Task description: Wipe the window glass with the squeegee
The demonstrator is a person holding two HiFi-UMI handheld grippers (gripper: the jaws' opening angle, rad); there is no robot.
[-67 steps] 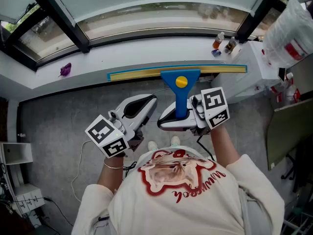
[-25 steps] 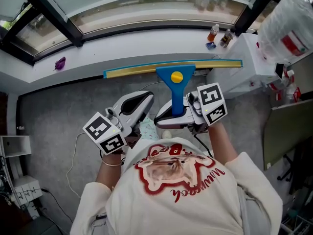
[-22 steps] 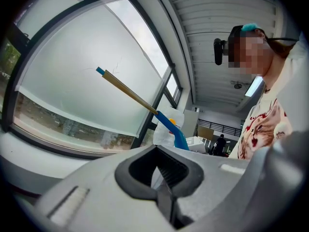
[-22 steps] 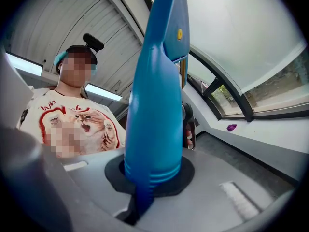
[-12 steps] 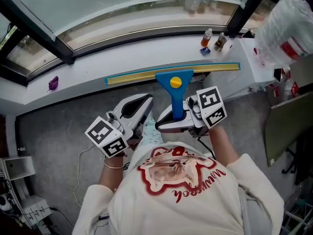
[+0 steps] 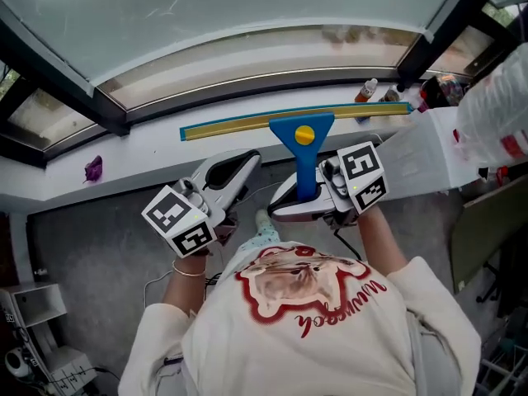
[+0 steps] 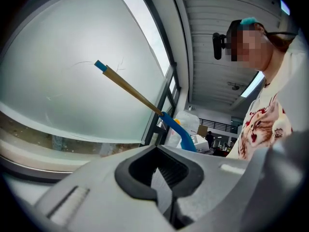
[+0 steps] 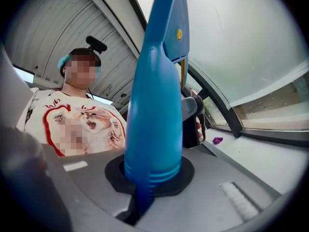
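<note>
Head view: the right gripper (image 6: 307, 195) holds the squeegee (image 6: 304, 134) upright, its blade edge running along the white sill (image 6: 148, 162). Left gripper view: the left gripper (image 7: 159, 190) has its fingers closed and empty, with broad window glass (image 7: 63, 86) beyond. Right gripper view: the fingers clamp the blue handle.

A workshop-like indoor space: big window glass (image 6: 247, 7) in black frames (image 6: 51, 66) is rising above a white sill (image 6: 148, 162), and a ribbed metal ceiling (image 7: 212, 8) is running overhead.
</note>
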